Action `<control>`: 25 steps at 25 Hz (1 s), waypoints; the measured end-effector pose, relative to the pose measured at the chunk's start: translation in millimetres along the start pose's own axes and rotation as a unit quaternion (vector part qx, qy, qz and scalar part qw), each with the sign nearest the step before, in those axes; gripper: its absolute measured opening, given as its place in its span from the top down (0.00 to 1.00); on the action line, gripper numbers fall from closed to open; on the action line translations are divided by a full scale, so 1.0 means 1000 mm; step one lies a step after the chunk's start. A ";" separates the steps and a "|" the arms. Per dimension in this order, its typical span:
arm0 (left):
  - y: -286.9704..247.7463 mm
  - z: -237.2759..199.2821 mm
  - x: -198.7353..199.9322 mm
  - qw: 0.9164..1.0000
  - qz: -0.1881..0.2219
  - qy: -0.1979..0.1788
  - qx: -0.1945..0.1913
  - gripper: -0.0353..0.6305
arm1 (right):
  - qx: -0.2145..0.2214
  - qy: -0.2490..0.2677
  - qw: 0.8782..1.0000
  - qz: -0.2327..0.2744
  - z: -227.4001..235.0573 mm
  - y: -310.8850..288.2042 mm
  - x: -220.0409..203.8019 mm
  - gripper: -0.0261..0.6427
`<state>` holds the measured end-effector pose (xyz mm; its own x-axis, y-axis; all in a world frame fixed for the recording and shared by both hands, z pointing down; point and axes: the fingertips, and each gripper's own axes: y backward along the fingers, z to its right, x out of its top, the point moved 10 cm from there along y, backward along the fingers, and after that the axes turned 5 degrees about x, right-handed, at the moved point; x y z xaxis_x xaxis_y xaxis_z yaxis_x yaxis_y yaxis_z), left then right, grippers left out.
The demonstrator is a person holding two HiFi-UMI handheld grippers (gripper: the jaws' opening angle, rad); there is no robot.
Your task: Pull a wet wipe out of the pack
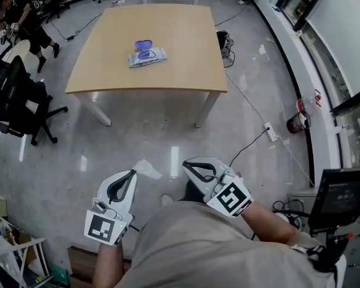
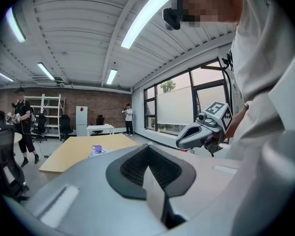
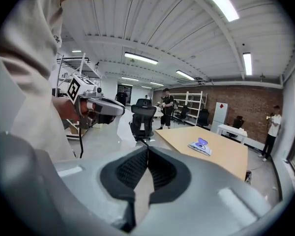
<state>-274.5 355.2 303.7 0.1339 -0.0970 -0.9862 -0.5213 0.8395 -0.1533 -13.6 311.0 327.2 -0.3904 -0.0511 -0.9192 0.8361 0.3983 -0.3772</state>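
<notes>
Left tool (image 1: pixel 132 173) and right tool (image 1: pixel 186 164) hang closed and empty; the soft, light pack (image 1: pixel 147 56) on the counter (image 1: pixel 180 71) would likely slide, so pin it and pinch the wipe at its lid (image 1: pixel 144 44).

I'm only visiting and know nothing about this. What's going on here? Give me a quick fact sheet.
Setting: large workroom, person standing on a grey floor
Table: wooden table, some way ahead of the person
Wipe pack: wipe pack lying on the table, purple lid flipped up
Left gripper: left gripper jaws together, empty, held low by the body
Right gripper: right gripper jaws together, empty, beside the left
Progress: pack not yet reached
</notes>
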 end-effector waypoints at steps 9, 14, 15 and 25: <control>-0.001 0.006 0.000 1.000 -0.002 0.000 -0.012 0.94 | 0.001 0.020 1.000 0.007 -0.011 0.006 0.008 0.96; -0.007 0.010 0.000 1.000 0.007 -0.004 -0.014 0.94 | 0.001 0.026 1.000 0.012 -0.011 0.010 0.007 0.96; -0.007 0.010 -0.001 1.000 0.006 -0.004 -0.015 0.94 | 0.000 0.027 1.000 0.012 -0.011 0.011 0.007 0.96; -0.009 0.023 -0.004 1.000 -0.002 -0.003 -0.016 0.94 | 0.002 0.023 1.000 0.022 -0.018 0.022 0.002 0.96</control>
<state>-250.8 360.8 310.6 0.1407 -0.0968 -0.9853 -0.5469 0.8220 -0.1588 -3.2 335.9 319.3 -0.3709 0.0075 -0.9286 0.8538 0.3961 -0.3378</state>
